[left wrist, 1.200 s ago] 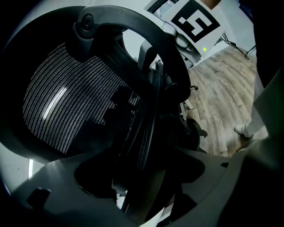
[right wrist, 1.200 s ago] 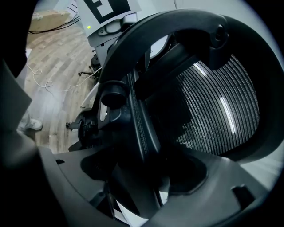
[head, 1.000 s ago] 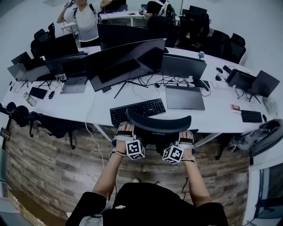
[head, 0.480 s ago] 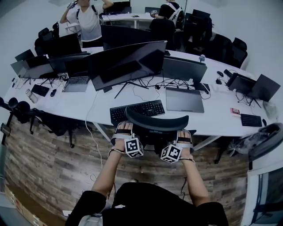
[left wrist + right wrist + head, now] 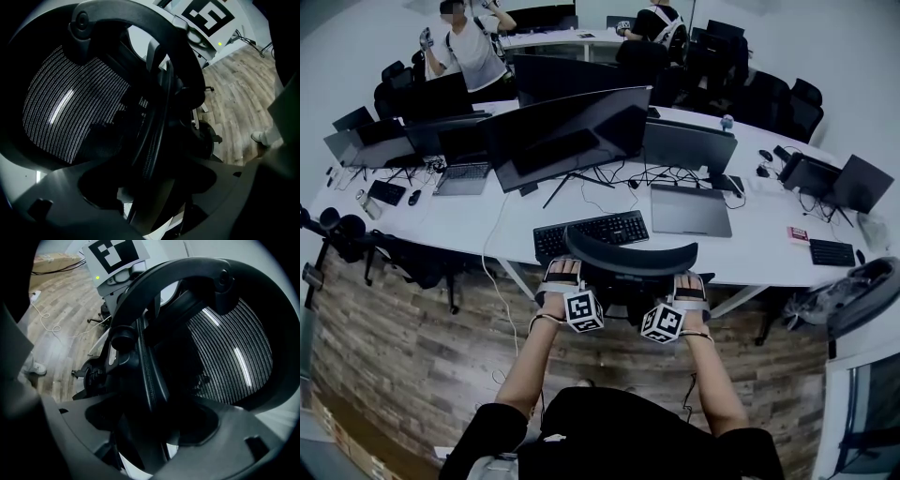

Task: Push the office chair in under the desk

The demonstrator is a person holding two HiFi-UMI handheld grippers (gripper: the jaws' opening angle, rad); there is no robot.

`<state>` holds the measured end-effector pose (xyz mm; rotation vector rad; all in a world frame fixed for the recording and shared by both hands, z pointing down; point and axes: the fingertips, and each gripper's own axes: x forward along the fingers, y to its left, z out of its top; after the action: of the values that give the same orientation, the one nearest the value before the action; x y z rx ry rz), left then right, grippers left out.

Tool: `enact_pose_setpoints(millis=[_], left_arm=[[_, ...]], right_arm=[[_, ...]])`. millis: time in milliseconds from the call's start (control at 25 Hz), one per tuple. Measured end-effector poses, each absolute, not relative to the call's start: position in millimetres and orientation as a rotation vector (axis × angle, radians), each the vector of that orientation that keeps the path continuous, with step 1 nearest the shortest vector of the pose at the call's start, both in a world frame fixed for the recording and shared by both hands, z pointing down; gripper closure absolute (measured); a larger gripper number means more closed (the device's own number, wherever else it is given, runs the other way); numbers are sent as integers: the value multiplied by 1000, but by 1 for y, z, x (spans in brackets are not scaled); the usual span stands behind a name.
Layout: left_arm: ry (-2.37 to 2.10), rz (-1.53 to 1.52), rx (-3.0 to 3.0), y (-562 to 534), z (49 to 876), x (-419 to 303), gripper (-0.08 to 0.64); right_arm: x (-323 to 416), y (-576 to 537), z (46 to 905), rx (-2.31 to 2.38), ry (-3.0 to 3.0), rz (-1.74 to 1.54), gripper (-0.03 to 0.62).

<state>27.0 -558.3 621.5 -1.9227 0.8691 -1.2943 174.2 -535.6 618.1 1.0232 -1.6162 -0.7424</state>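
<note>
The black office chair (image 5: 628, 259) stands at the white desk (image 5: 755, 251), its curved mesh backrest at the desk's front edge just below the keyboard (image 5: 591, 234). My left gripper (image 5: 563, 277) is shut on the backrest's left rim, and my right gripper (image 5: 690, 287) is shut on its right rim. In the left gripper view the chair's dark frame runs between the jaws of the left gripper (image 5: 150, 157), with the mesh (image 5: 61, 103) to the left. The right gripper (image 5: 150, 401) view mirrors this, with the mesh (image 5: 232, 352) to the right. The seat is hidden.
The desk carries a wide monitor (image 5: 567, 131), a closed laptop (image 5: 691, 210), cables and more screens. Another dark chair (image 5: 408, 261) stands at the left, and one (image 5: 855, 295) at the right. Wood-plank floor (image 5: 412, 366) lies behind me. People (image 5: 469, 47) stand at the far desks.
The chair and both grippers have edged slightly forward toward the desk. A person at the back has shifted left.
</note>
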Motion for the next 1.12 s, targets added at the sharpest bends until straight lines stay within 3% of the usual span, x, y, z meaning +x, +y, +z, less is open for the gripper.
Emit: enact_pose_setpoints(millis=[640,760,920,1120], left_arm=[[949,-1267,-2035,-525,590,16,217],[1008,-1217,-2076,-516,581,14,260],[1083,-1129,-2104,-507,564,13,369],[1225,-975,-2150,-498,540,9,495]], right_arm=[[167,-504,602,1066,-1729,-632,265],[166,-493,596,1105,-1783,-577,267],[171,-482,581,1191,-1832,-523,274],[178,-471,558,1339,-1862,-470,428]])
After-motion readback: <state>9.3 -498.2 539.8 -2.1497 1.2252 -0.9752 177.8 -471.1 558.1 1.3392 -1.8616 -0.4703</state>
